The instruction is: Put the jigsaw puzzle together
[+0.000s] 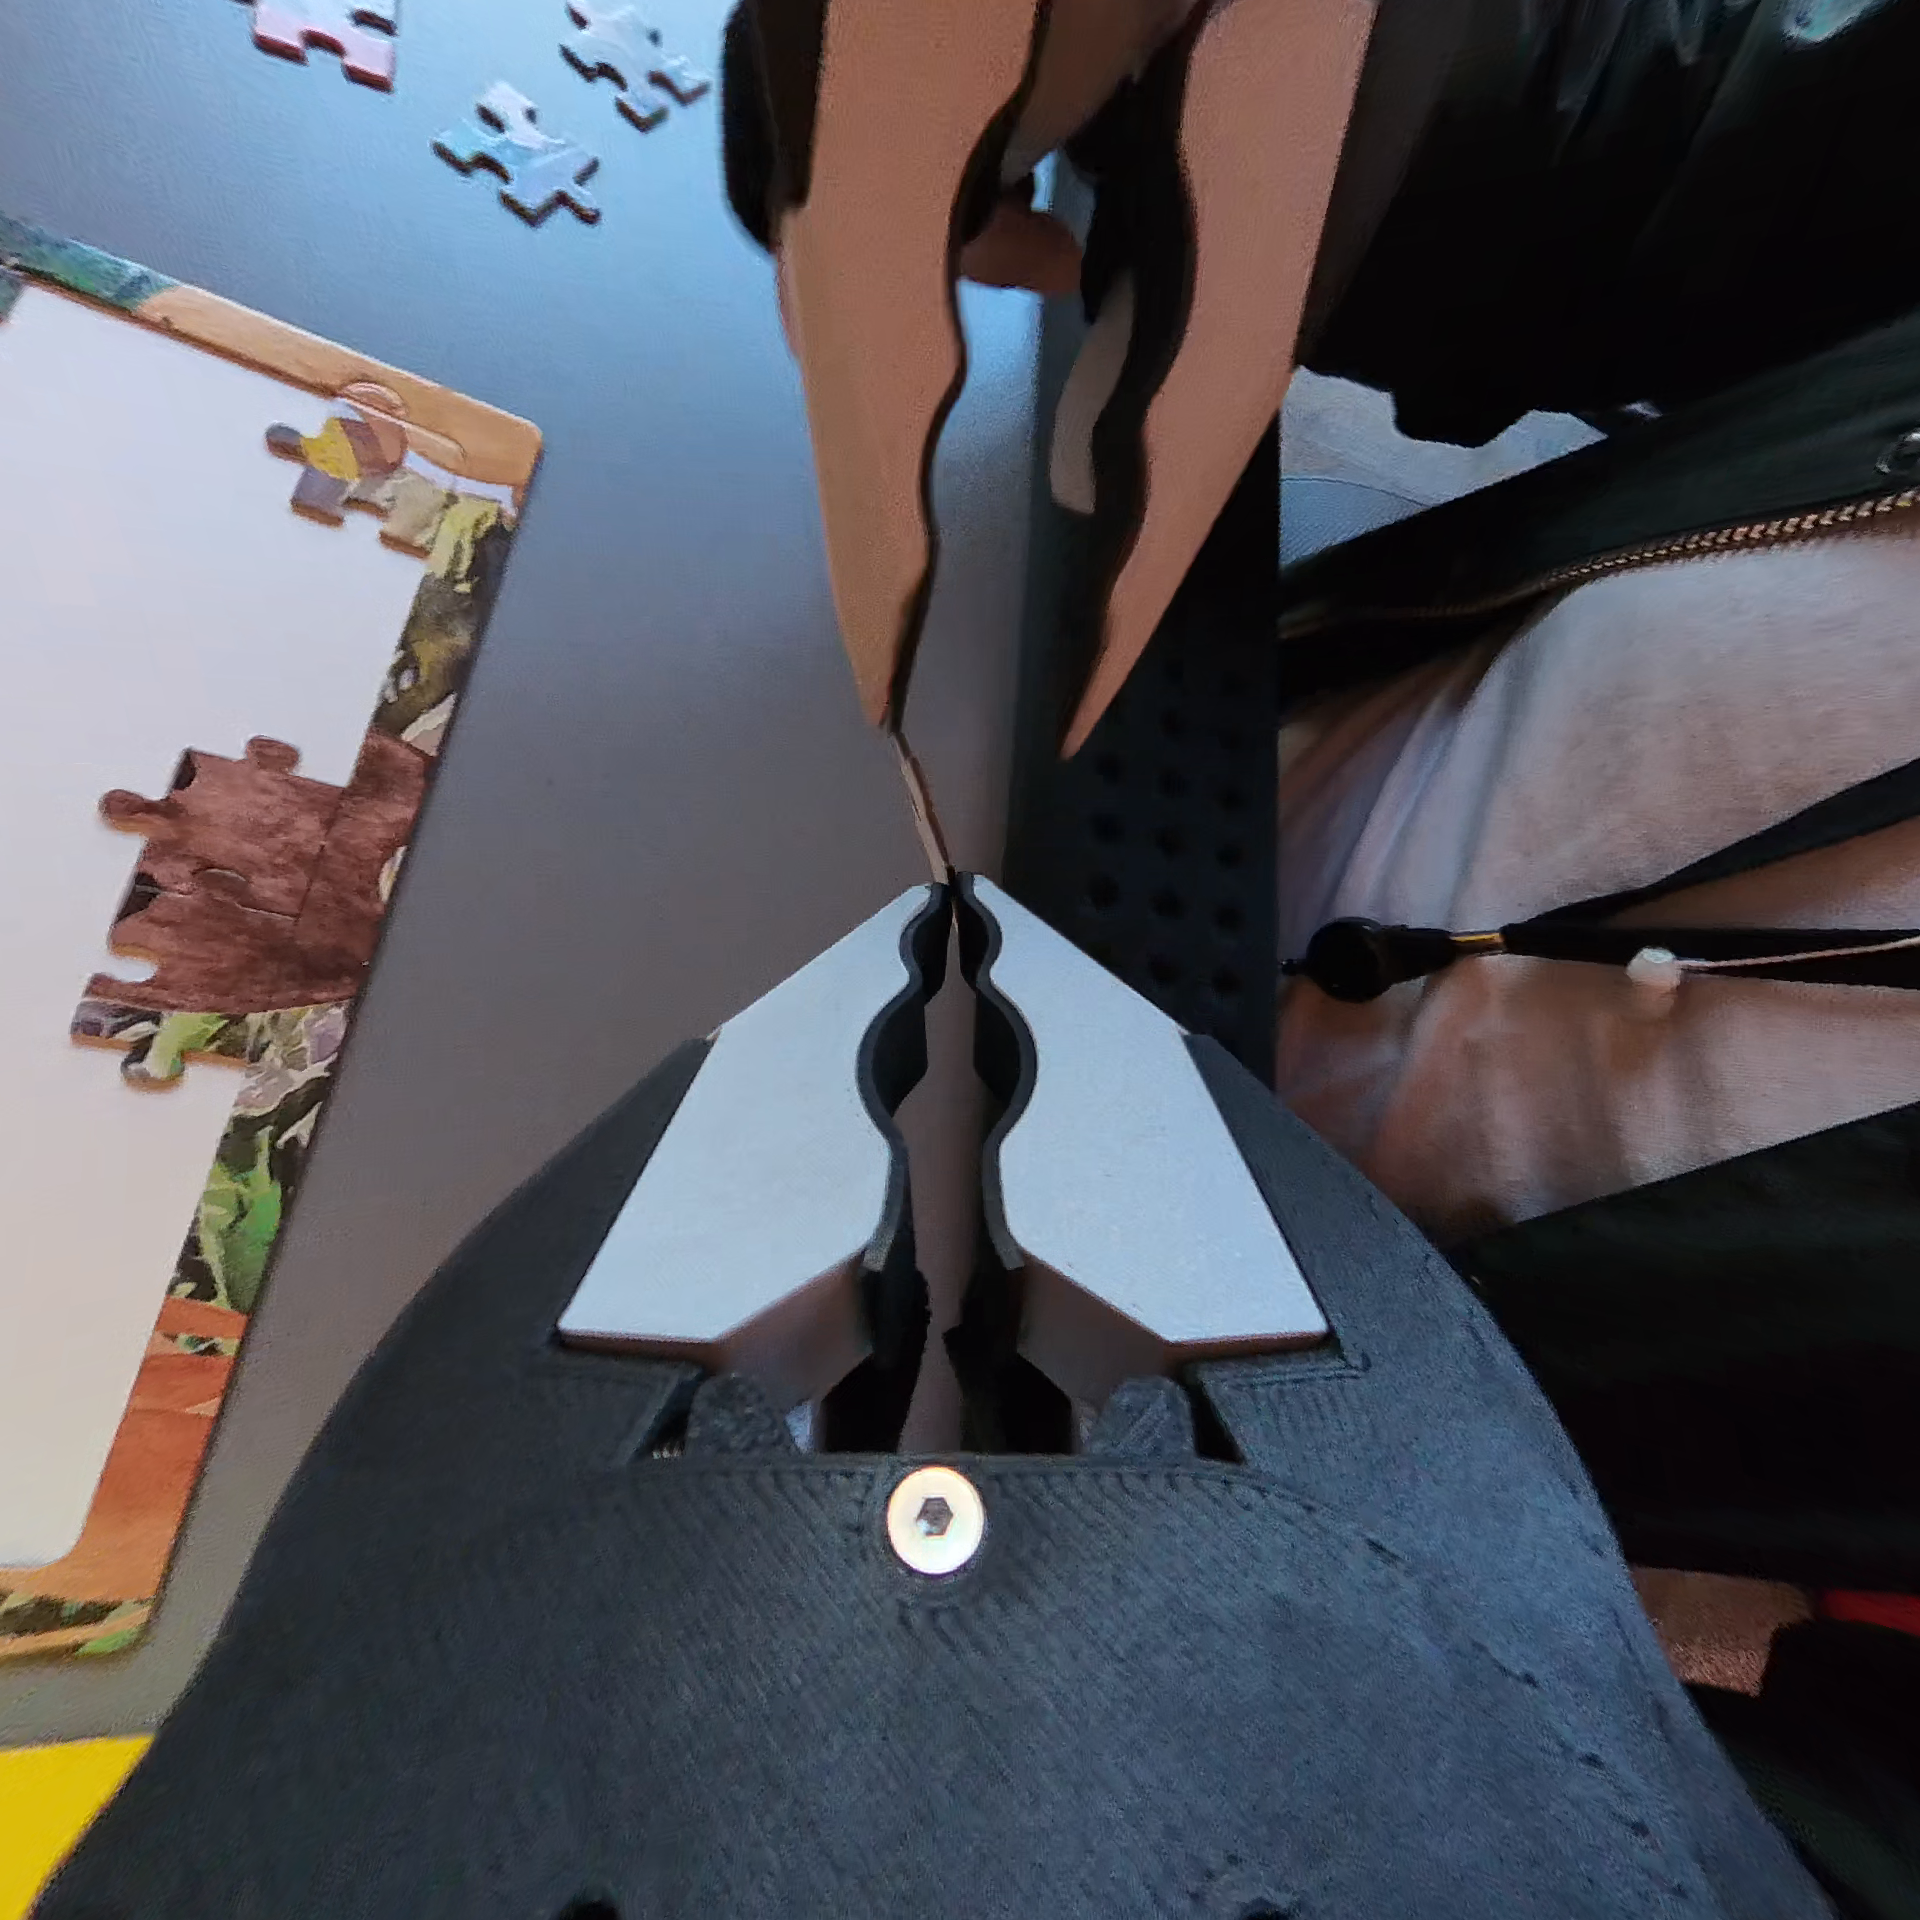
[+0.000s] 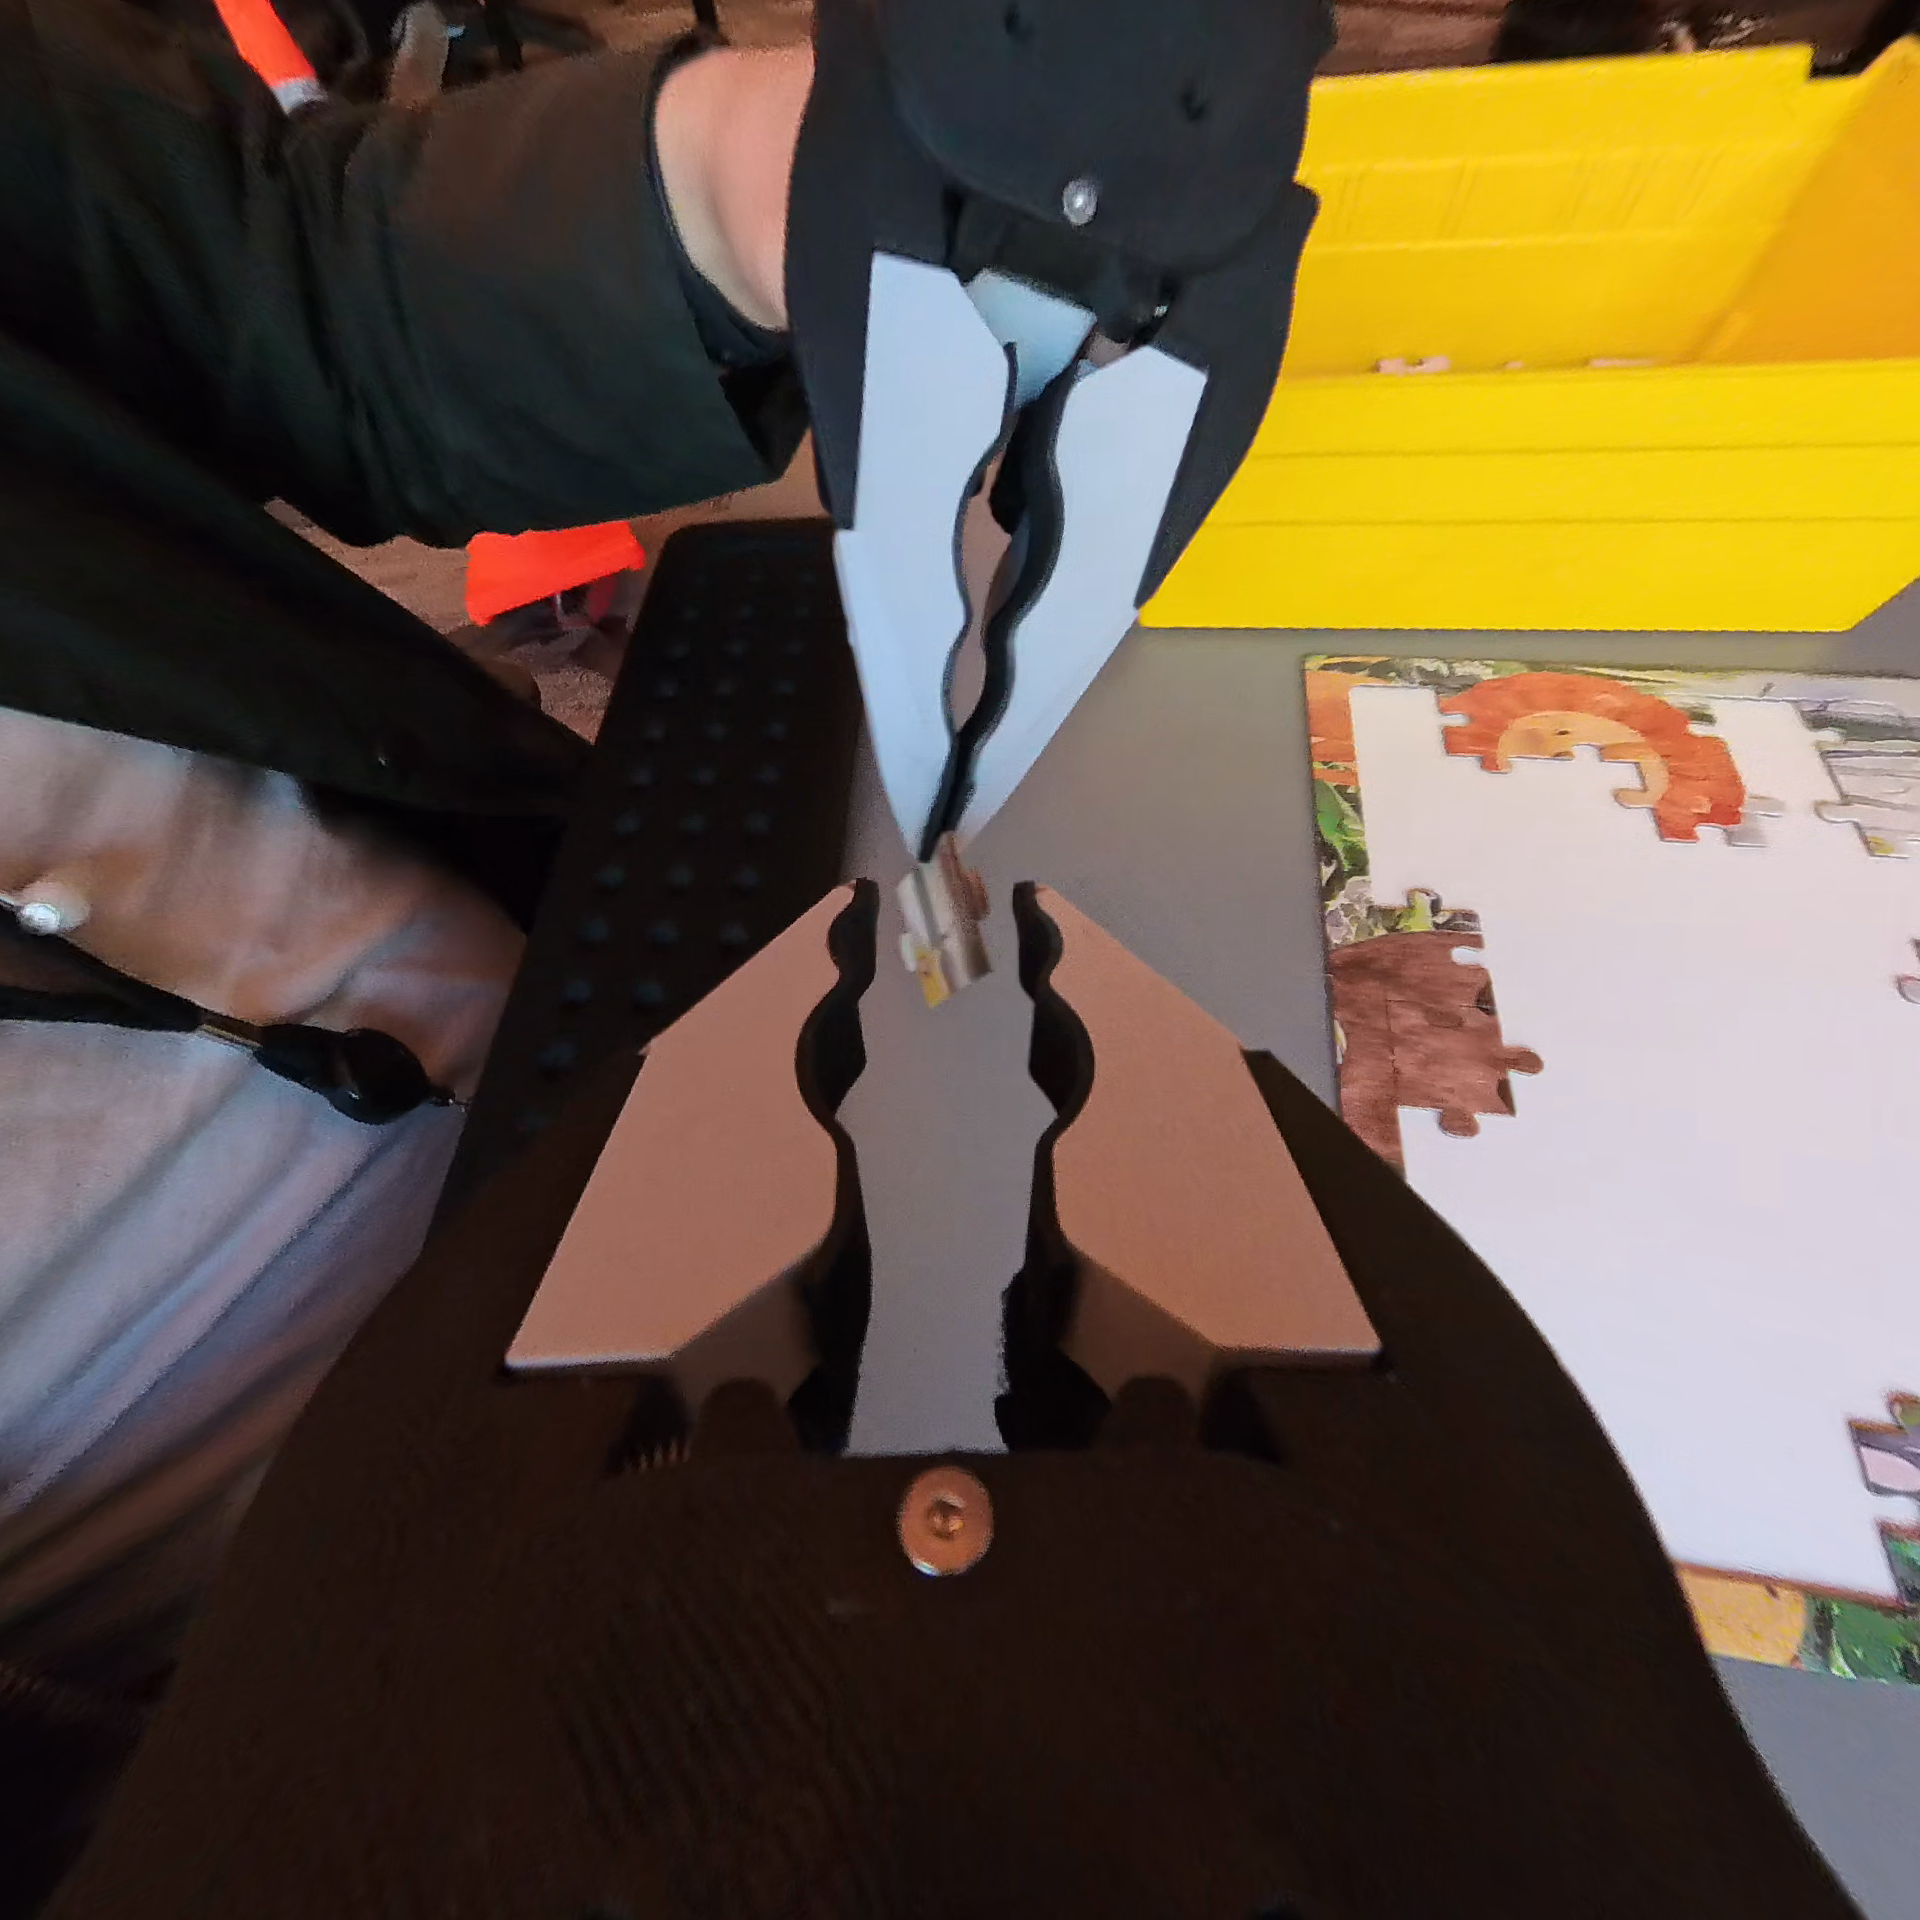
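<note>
Now left gripper pinches puzzle piece between parted right gripper fingertips.

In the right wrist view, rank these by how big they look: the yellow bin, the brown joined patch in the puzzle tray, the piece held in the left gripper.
As they look in that view:
1. Yellow bin, though cut off by the frame edge.
2. Brown joined patch.
3. Held piece, smallest even though nearest the camera, pinched by the left gripper.

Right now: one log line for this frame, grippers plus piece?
left gripper: shut on puzzle piece | right gripper: open, tips flanking piece | state: handover above table | puzzle board: mostly unfilled
</note>
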The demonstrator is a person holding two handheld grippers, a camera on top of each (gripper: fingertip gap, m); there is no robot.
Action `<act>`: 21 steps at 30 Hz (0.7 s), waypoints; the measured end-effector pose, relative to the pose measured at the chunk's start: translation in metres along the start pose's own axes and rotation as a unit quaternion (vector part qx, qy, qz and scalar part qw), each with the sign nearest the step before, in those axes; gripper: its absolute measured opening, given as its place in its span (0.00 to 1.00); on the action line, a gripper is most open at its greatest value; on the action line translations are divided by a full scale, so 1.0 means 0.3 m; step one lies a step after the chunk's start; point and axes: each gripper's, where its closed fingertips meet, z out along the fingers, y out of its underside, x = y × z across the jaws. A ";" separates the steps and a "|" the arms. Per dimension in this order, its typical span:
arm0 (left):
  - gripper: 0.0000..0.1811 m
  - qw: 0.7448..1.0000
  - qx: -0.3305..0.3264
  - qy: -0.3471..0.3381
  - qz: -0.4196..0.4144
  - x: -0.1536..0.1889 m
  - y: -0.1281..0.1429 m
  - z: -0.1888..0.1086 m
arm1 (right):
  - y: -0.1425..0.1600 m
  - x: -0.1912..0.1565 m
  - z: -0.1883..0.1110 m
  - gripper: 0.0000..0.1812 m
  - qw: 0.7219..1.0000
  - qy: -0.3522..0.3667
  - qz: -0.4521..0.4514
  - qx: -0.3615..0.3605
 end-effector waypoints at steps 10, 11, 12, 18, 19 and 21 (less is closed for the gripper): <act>0.04 0.999 0.022 -0.024 0.001 -0.027 -0.021 -0.003 | 0.024 0.018 0.017 0.00 0.999 -0.019 0.041 0.003; 0.13 0.998 0.051 -0.042 -0.007 -0.053 -0.040 -0.024 | 0.016 0.047 0.005 0.00 0.998 -0.004 0.062 0.021; 0.16 0.995 0.081 -0.053 -0.021 -0.077 -0.055 -0.047 | 0.003 0.082 -0.010 0.00 0.995 0.013 0.092 0.048; 0.15 0.942 0.308 -0.014 -0.130 -0.146 -0.152 -0.166 | -0.096 0.239 -0.132 0.00 0.901 0.004 0.329 0.283; 0.15 0.931 0.334 0.007 -0.143 -0.142 -0.164 -0.171 | -0.100 0.246 -0.139 0.00 0.887 -0.009 0.349 0.303; 0.13 0.914 0.369 0.041 -0.167 -0.139 -0.179 -0.168 | -0.112 0.246 -0.145 0.00 0.869 -0.033 0.365 0.331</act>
